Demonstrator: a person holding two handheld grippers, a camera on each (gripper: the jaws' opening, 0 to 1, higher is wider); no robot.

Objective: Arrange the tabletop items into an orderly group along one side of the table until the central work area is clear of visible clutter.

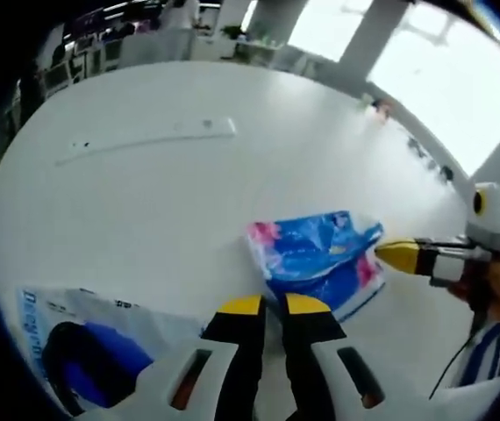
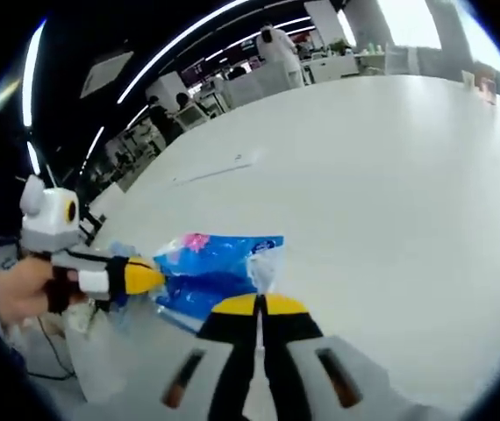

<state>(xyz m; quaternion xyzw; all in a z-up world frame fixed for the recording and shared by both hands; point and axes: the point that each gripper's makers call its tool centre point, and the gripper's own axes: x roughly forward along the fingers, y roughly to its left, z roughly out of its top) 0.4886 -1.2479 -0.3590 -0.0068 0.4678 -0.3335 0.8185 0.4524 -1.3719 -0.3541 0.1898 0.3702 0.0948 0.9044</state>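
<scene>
A blue and pink plastic packet (image 1: 316, 254) lies on the white table (image 1: 162, 210). In the left gripper view my left gripper (image 1: 275, 305) meets the packet's near corner, its yellow-tipped jaws closed to a thin slit on the plastic edge. My right gripper (image 1: 390, 255) comes in from the right, its tip pinched on the packet's opposite corner. The right gripper view has the same packet (image 2: 210, 267), with my right gripper (image 2: 260, 305) shut at its clear flap. The left gripper (image 2: 145, 277) presses on its far end.
A white bag with blue print and a dark blue item inside (image 1: 88, 351) lies near the left gripper. A long white strip (image 1: 149, 139) lies farther across the table. Small objects (image 1: 380, 107) sit at the far edge. A hand (image 2: 22, 294) holds the left gripper.
</scene>
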